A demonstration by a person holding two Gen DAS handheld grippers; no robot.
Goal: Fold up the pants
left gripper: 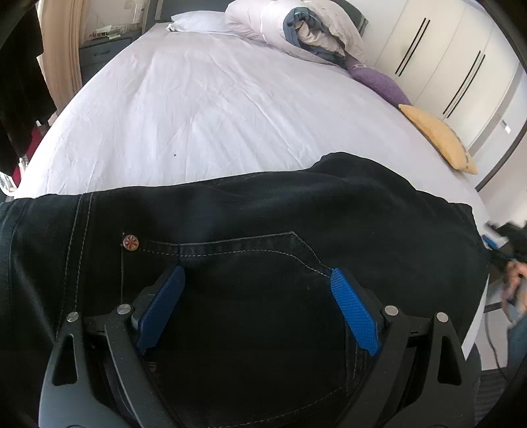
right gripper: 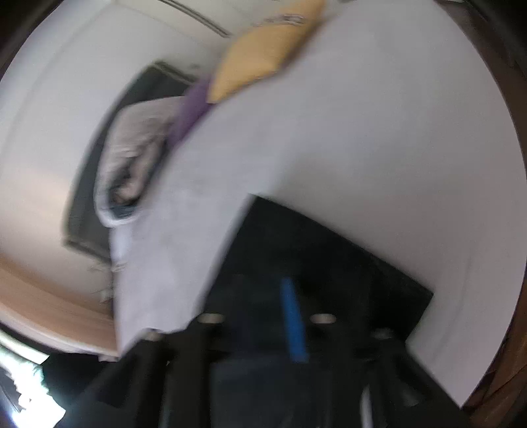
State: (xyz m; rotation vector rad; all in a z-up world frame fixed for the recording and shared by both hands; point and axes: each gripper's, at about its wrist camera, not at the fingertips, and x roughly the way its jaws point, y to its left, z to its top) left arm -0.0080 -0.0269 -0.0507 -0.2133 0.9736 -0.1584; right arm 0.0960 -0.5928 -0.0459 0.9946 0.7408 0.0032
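Black pants (left gripper: 263, 210) lie flat across the near end of the bed, with a stitched back pocket and a copper rivet (left gripper: 130, 242) facing up. My left gripper (left gripper: 257, 270) hovers over the pocket, its blue pads spread wide and gripping nothing. The right wrist view is badly smeared. It shows a corner of the pants (right gripper: 313, 243) on the sheet and one blue pad (right gripper: 292, 322) of my right gripper (right gripper: 266, 293) above the dark cloth. Its other finger is lost in the blur, so I cannot make out how the jaws stand.
The white bed sheet (left gripper: 214, 108) stretches away behind the pants. A yellow cushion (left gripper: 438, 138), a purple cushion (left gripper: 382, 84) and a rolled duvet (left gripper: 296, 29) line its right and far sides. White wardrobe doors (left gripper: 454, 59) stand to the right. A person's blurred hand (left gripper: 513, 280) shows at the right edge.
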